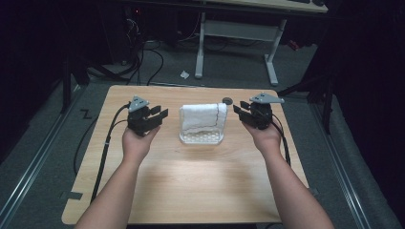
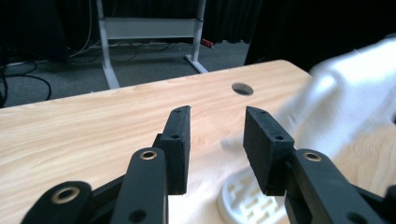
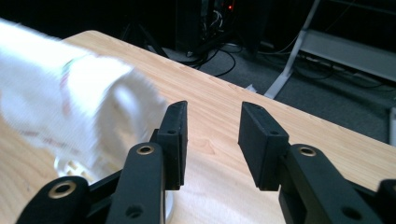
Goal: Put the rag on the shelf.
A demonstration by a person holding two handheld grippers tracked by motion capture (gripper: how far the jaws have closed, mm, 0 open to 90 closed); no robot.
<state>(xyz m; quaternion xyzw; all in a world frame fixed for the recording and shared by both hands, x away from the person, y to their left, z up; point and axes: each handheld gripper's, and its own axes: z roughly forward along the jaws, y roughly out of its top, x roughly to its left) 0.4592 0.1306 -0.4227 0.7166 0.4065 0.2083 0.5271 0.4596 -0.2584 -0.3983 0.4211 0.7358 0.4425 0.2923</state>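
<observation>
1. Table [image 1: 191,191]: light wood top w/ rounded corners. Bare in front; small round hole [image 1: 227,100] near far edge, just behind the cloth.

2. White cloth [image 1: 203,118]: folded towel w/ thin red line near one edge, draped over a rack at table centre, between the two grippers, touching neither. Blurred white mass at right in left gripper view [image 2: 355,98] and at left in right gripper view [image 3: 60,98].

3. White rack [image 1: 200,139]: slotted plastic base under cloth, front edge sticking out toward the person. Slots visible low in left gripper view [image 2: 243,203].

4. Left gripper [image 1: 159,116]: held in left hand, left of cloth, near it, tips aimed at it. Jaws released, gap between pads empty, only table seen through it [image 2: 217,140].

5. Right gripper [image 1: 241,112]: in right hand, right of cloth, near, tips aimed at it. Jaws spread, nothing between pads [image 3: 212,140].
</observation>
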